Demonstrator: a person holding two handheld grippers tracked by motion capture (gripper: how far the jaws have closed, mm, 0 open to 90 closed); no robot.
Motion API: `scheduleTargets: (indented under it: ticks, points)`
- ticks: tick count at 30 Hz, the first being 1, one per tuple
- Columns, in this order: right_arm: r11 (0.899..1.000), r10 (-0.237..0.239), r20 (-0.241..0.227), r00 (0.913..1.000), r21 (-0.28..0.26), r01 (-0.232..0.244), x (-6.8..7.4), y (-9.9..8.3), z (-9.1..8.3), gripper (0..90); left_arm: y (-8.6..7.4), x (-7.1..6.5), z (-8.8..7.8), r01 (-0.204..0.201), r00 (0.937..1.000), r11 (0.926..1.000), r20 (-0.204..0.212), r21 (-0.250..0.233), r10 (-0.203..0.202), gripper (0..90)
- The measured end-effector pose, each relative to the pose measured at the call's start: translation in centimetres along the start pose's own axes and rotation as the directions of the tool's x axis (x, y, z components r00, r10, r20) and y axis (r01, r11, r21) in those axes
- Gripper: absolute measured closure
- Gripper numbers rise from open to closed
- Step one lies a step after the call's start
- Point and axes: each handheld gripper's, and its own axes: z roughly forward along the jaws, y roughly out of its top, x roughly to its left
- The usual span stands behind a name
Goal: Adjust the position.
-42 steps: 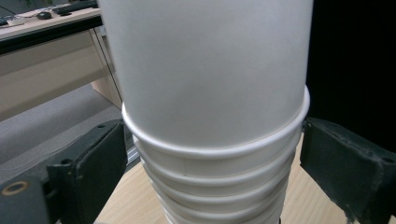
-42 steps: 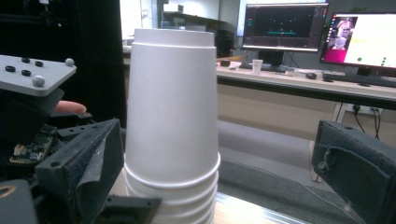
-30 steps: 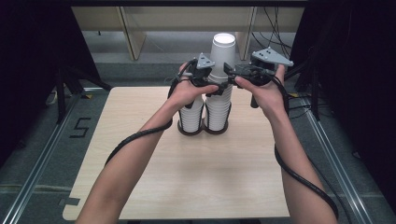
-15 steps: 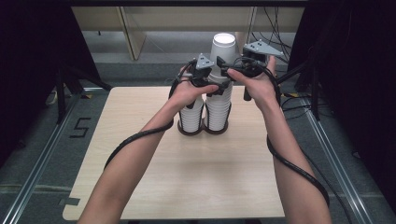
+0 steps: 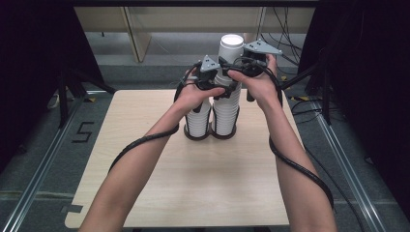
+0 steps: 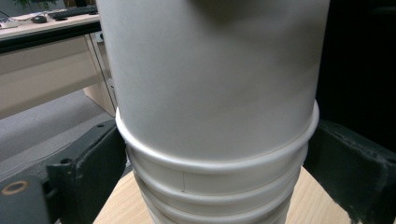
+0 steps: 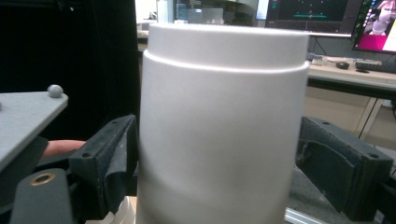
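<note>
Two stacks of white paper cups stand side by side near the far edge of the tabletop (image 5: 159, 193), roughly midway along it, each seated in a dark ring base. The taller stack (image 5: 227, 104) on the right has one upside-down top cup (image 5: 231, 48) riding high on it. The left gripper (image 5: 209, 79) reaches in at the upper rims of that stack; in the left gripper view its fingers (image 6: 88, 172) sit on either side of the nested rims, close against them, apparently bracing the stack (image 6: 215, 186) just under the top cup's lip, though how firmly they press cannot be told. The right gripper (image 5: 244, 63) is up at the top cup, and the right gripper view shows its fingers (image 7: 114, 158) straddling the cup wall (image 7: 219, 140), the left pad touching or nearly so and the right one standing a little off, so it looks only partly closed. The step in hand seems to be pulling one cup free. To do it well, hold the lower cups steady, close gently so the thin wall does not crush, and lift straight up along the stack's axis, since a sideways tug could topple both stacks.
</note>
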Motion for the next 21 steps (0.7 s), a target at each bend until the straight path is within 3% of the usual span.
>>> scheduleTargets:
  ticks: [5, 8, 21]
  points:
    - [0.999, -0.002, 0.012, 0.9999, -0.034, 0.002, 0.3, -0.1, 0.2, 18.6, 0.0, 0.0, -0.1, -0.001, 1.0000, 1.0000, -0.002, -0.001, 0.001, 7.2]
    - [0.997, -0.002, 0.024, 0.9997, -0.083, 0.004, 0.3, 0.6, -0.4, 19.3, 0.0, -0.1, -0.1, 0.001, 1.0000, 1.0000, -0.002, -0.004, -0.001, 7.3]
    - [0.984, 0.022, 0.032, 0.9993, -0.178, -0.016, 0.4, 2.8, -1.5, 20.5, -0.1, 0.1, -0.2, -0.017, 0.9998, 0.9998, -0.004, 0.008, 0.017, 7.8]
